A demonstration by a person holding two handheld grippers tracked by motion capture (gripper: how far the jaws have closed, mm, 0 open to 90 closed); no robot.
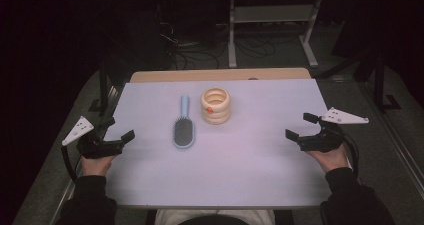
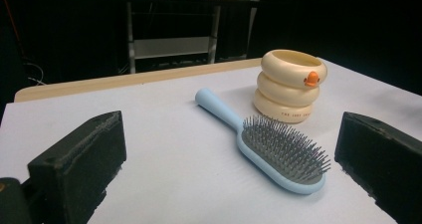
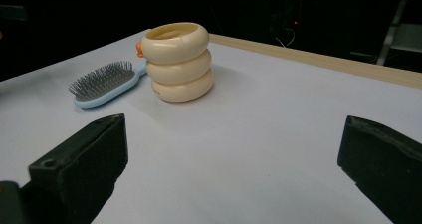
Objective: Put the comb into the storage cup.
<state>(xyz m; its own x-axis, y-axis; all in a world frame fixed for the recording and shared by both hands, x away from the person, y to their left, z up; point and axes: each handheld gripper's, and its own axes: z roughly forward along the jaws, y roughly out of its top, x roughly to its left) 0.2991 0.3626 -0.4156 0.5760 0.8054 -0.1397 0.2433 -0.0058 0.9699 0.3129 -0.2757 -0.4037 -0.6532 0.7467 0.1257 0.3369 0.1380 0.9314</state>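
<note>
The pale lilac tabletop [image 1: 250, 155] carries one light-blue plastic hairbrush [image 1: 183, 126] and one cream ringed plastic cup [image 1: 216, 105]; left tongs [image 1: 120, 128] and right tongs [image 1: 300, 126] gape wide, empty.

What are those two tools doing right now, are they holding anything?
Left tool: open, holding nothing, short of the hairbrush.
Right tool: open, holding nothing, well apart from the cream ringed holder.
</note>
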